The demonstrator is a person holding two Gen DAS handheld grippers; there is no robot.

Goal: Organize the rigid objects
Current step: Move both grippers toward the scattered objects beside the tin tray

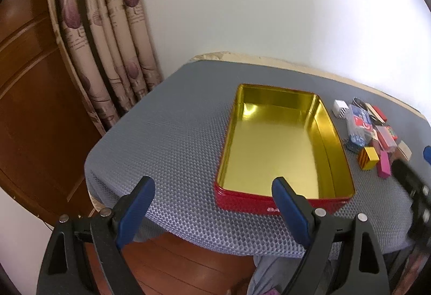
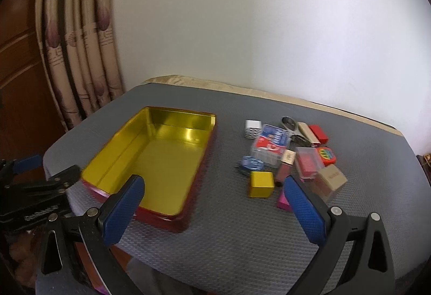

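Grey mat (image 2: 242, 235) over table; red tin (image 2: 150, 160) open, gold inside, at its left. Right of tin, small clutter: yellow cube (image 2: 260, 184), white block (image 2: 252, 128). Left gripper (image 1: 212, 206) and right gripper (image 2: 212, 206) spread wide, empty.

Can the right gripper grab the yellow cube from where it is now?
Probably yes. The right gripper is open and empty, and the yellow cube sits at the near edge of the pile, with bare mat in front of it.

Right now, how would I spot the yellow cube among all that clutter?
Find the open red tin with the gold inside. The small items lie in a pile to its right; the yellow cube sits at the pile's near edge, the only plain yellow block there.
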